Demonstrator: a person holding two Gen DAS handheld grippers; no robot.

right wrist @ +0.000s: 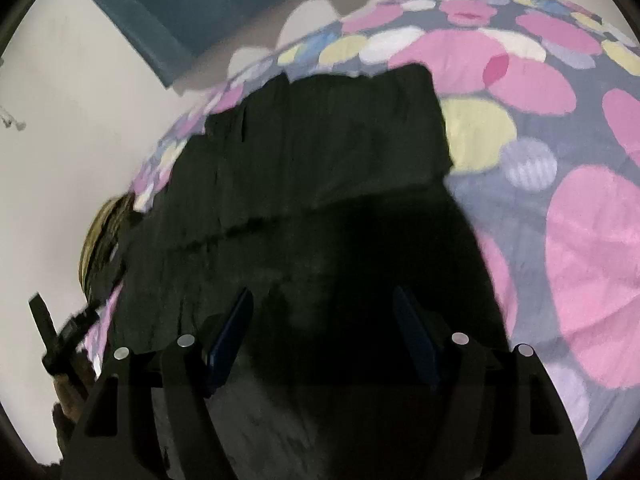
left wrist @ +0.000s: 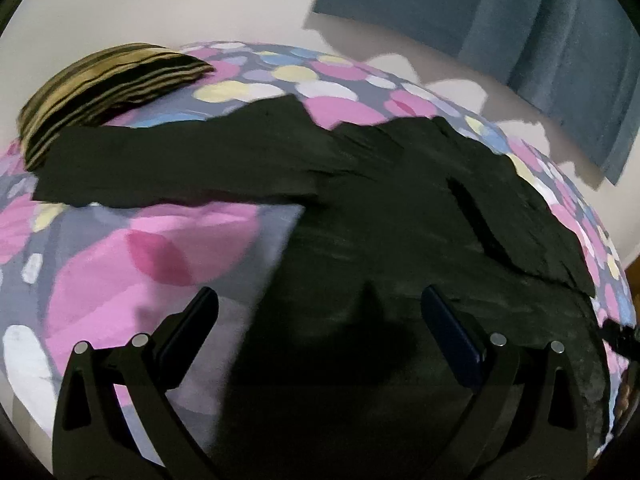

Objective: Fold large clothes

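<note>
A large black garment (left wrist: pixel 380 208) lies spread on a bed with a pink, yellow and grey spotted cover (left wrist: pixel 152 248). One sleeve (left wrist: pixel 160 160) stretches out to the left. My left gripper (left wrist: pixel 320 300) is open and empty, hovering over the garment's near left part. In the right wrist view the same black garment (right wrist: pixel 312 168) lies flat with a folded strip along its far edge. My right gripper (right wrist: pixel 324 300) is open and empty above the garment's near part.
A striped yellow and black cushion (left wrist: pixel 100 92) sits at the bed's far left, touching the sleeve; it also shows in the right wrist view (right wrist: pixel 100 232). A blue curtain (left wrist: pixel 500 20) hangs against the pale wall behind. Bare spotted cover (right wrist: pixel 580 220) lies right of the garment.
</note>
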